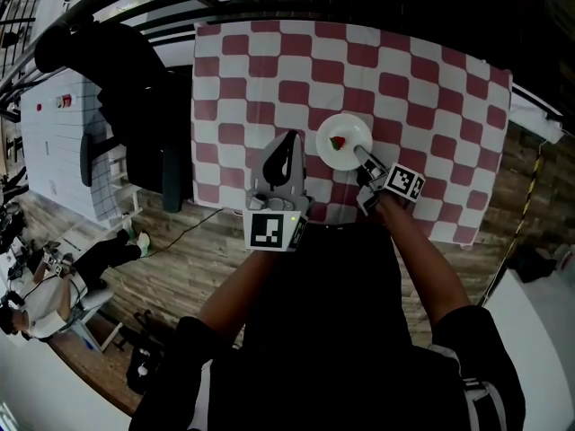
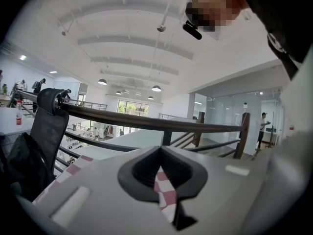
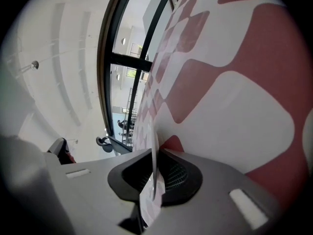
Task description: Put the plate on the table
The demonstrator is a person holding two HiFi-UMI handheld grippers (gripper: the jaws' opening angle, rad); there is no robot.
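Since the white plate (image 1: 344, 140) already looks set down on the checkered table (image 1: 431, 88), we'd say it's basically done imo, only the release left. Right gripper (image 1: 363, 158) reaches in from the near edge, jaws pinched on the plate's rim. Left gripper (image 1: 287, 144) hovers just beside, jaws together w/ nothing in them.

The plate (image 1: 345, 140) sits on the table (image 1: 431, 79), right of the left hand-held gripper (image 1: 287, 149).
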